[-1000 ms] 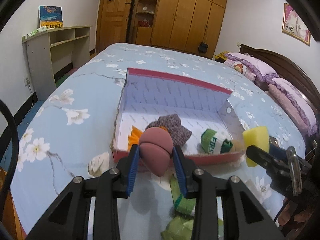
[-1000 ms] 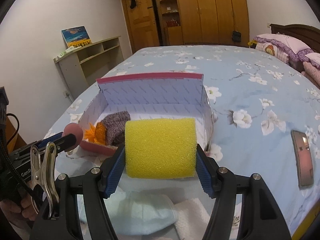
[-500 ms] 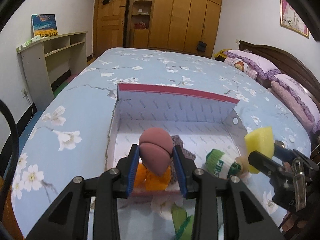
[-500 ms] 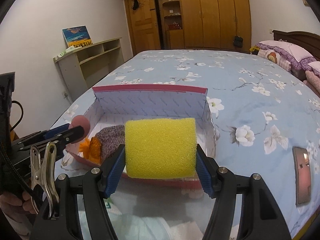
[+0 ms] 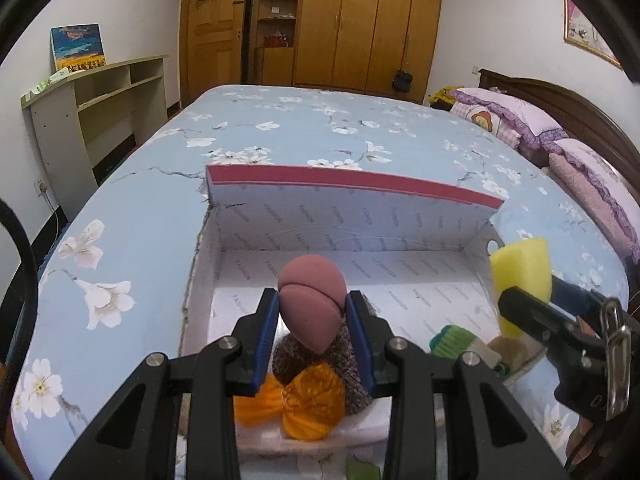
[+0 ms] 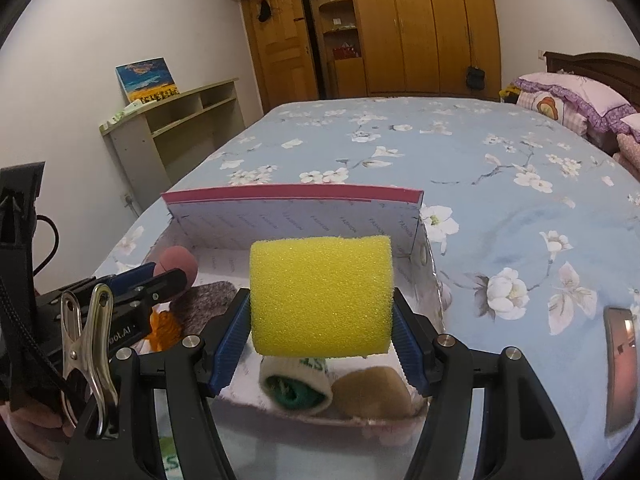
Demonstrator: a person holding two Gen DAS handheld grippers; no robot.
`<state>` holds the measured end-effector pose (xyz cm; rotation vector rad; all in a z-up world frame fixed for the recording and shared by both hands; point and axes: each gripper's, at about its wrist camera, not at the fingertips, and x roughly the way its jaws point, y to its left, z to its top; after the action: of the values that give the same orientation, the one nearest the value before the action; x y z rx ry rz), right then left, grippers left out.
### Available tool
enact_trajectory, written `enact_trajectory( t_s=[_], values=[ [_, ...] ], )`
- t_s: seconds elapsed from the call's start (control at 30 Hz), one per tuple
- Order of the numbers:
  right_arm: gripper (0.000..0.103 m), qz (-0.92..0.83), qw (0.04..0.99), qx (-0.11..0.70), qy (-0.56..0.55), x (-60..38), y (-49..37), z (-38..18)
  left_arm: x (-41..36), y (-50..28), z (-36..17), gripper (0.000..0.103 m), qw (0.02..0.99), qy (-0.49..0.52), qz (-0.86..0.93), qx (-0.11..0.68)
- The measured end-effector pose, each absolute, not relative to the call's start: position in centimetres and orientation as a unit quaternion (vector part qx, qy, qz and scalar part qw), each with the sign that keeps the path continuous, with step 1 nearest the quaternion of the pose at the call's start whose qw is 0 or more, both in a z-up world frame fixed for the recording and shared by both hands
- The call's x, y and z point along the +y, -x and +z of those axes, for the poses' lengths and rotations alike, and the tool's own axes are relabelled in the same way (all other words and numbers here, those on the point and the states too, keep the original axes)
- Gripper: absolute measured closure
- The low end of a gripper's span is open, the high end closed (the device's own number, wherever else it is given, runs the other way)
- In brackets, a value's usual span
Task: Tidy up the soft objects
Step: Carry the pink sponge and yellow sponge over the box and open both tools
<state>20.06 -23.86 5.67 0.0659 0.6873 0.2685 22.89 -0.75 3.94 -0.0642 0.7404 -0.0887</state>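
Two items in hand: we carry both over the box (image 5: 348, 220) on the bed (image 5: 320, 128).
Yellow sponge (image 6: 320, 298): largest, light, springy; our right claw (image 6: 320, 340) clamps its side faces, above the box's 5 o'clock corner.
Pink puff (image 5: 312, 300): smaller, squashy, slip-prone; our left claw (image 5: 313, 336) pinches its middle, over the 7 o'clock end.
Release: we judge a plain drop safe.

A yellow sponge (image 6: 320, 300) is sitting between blue pads (image 6: 229, 346). A mauve puff (image 5: 312, 302) is showing above an orange flower (image 5: 308, 406). The pink-edged box (image 5: 352, 220) is resting on pale-blue floral bedding (image 5: 140, 208).
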Motion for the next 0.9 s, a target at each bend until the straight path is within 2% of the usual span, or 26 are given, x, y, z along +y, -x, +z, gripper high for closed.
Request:
enact_trajectory(
  t_s=[0.37,0.57,0.63,0.7,0.9],
  values=[
    [0.036,0.134,0.919,0.368,-0.053,-24.1,-22.6,2.6,-0.7,-24.6,1.6,0.066,0.924,0.046,-0.034,0.377],
    [0.036,0.127,0.918,0.370,-0.062,-24.2,-22.8,1.6,-0.6,-25.1,0.4,0.052,0.915,0.052,-0.036,0.398],
    [0.034,0.126,0.919,0.368,-0.061,-24.1,-22.8,1.4,-0.7,-25.0,0.4,0.047,0.916,0.050,-0.039,0.396],
    [0.028,0.122,0.920,0.367,-0.059,-24.1,-22.9,1.3,-0.8,-24.9,0.5,0.043,0.916,0.050,-0.045,0.394],
    [0.026,0.120,0.925,0.355,-0.064,-24.5,-22.7,1.8,-0.8,-24.4,0.9,0.040,0.920,0.048,-0.044,0.386]
  ],
)
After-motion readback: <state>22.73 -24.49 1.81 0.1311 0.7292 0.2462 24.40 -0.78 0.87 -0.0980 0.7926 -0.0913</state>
